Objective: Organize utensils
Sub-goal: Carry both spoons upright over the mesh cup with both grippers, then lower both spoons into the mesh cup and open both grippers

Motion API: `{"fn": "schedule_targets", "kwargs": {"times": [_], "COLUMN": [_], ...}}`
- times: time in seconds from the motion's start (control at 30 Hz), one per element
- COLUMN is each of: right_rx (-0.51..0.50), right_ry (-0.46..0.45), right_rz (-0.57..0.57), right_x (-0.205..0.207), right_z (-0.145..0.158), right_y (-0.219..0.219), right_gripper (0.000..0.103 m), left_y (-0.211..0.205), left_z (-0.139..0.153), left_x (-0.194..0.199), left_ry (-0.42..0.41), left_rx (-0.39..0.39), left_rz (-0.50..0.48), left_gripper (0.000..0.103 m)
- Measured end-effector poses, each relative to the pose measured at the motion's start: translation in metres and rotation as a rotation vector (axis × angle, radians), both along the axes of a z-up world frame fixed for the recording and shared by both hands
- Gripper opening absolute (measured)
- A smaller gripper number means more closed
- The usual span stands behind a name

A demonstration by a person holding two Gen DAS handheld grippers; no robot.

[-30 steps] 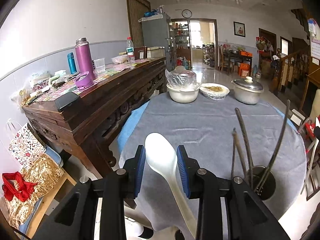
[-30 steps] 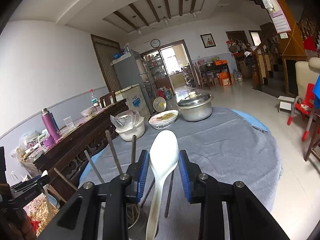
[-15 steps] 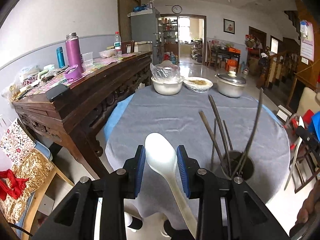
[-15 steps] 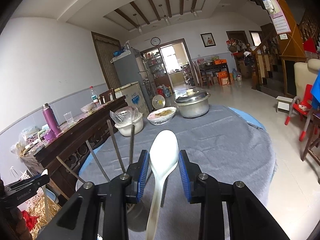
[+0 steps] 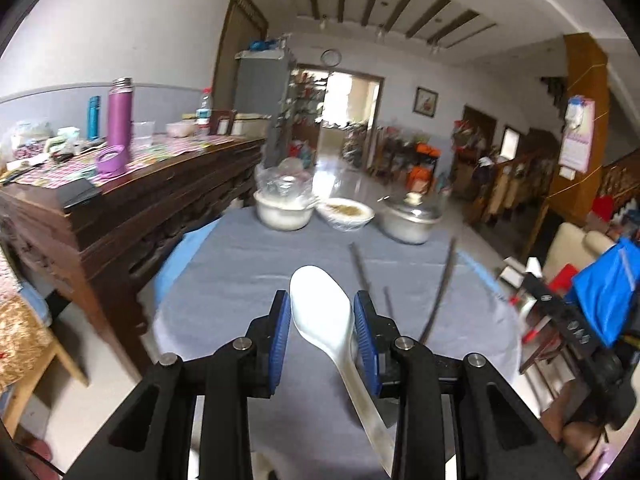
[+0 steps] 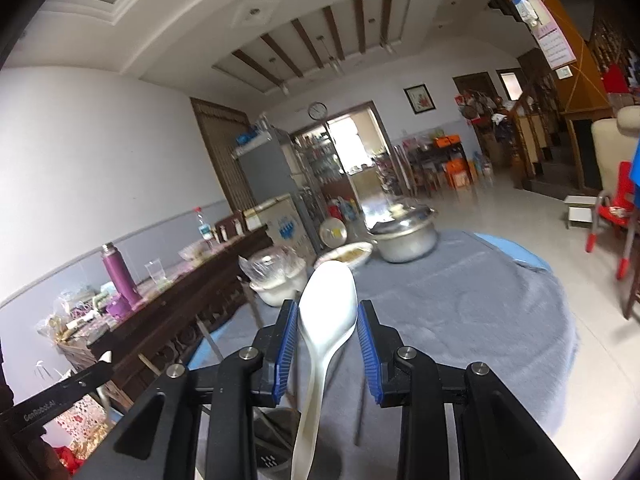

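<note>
My left gripper (image 5: 320, 320) is shut on a white plastic spoon (image 5: 324, 316), bowl end forward, above the near edge of the round grey-clothed table (image 5: 240, 280). Dark chopsticks (image 5: 438, 292) stick up just right of it; their holder is hidden behind the right finger. My right gripper (image 6: 327, 322) is shut on a second white spoon (image 6: 328, 304), handle pointing down toward a dark utensil holder (image 6: 272, 448) under the fingers. Dark chopsticks (image 6: 252, 300) rise beside it. The left gripper's tip (image 6: 60, 396) shows at the far left of the right wrist view.
A white covered bowl (image 5: 282, 210), a dish of food (image 5: 346, 212) and a lidded metal pot (image 5: 408, 222) stand at the table's far edge. A dark wooden sideboard (image 5: 120, 216) with a purple flask (image 5: 119, 120) runs along the left. Chairs and a red stool (image 6: 612, 216) stand right.
Both grippers tilted upward and shifted, so the views blur. The chopstick holder dropped out of the left view. Each gripper still holds its spoon.
</note>
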State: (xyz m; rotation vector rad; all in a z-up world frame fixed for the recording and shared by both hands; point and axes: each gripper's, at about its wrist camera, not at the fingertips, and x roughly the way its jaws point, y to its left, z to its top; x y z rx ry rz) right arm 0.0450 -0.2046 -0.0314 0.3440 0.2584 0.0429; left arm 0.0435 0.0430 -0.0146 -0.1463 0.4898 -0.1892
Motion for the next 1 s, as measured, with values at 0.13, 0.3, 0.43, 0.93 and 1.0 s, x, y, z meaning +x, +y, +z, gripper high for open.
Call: {"fn": "schedule_targets", "kwargs": {"times": [0.13, 0.3, 0.43, 0.93, 1.0], "right_rx": [0.033, 0.05, 0.038, 0.022, 0.009], "right_ry": [-0.019, 0.013, 0.027, 0.055, 0.052], "right_rz": [0.009, 0.003, -0.006, -0.068, -0.07], "right_x": [0.012, 0.028, 0.035, 0.056, 0.055], "right_z": [-0.007, -0.022, -0.03, -0.051, -0.052], "right_y": [0.01, 0.017, 0.02, 0.017, 0.017], "right_gripper": [0.033, 0.033, 0.033, 0.033, 0.033], "left_y": [-0.007, -0.018, -0.029, -0.068, -0.071], "left_z": [-0.003, -0.005, -0.008, -0.038, -0.043], "left_x": [0.011, 0.023, 0.027, 0.073, 0.072], "left_ry": [-0.024, -0.06, -0.095, -0.083, -0.089], "left_rx": [-0.044, -0.036, 0.003, 0.105, 0.126], "left_rz": [-0.029, -0.025, -0.018, 0.037, 0.045], "left_gripper": [0.034, 0.034, 0.034, 0.034, 0.034]}}
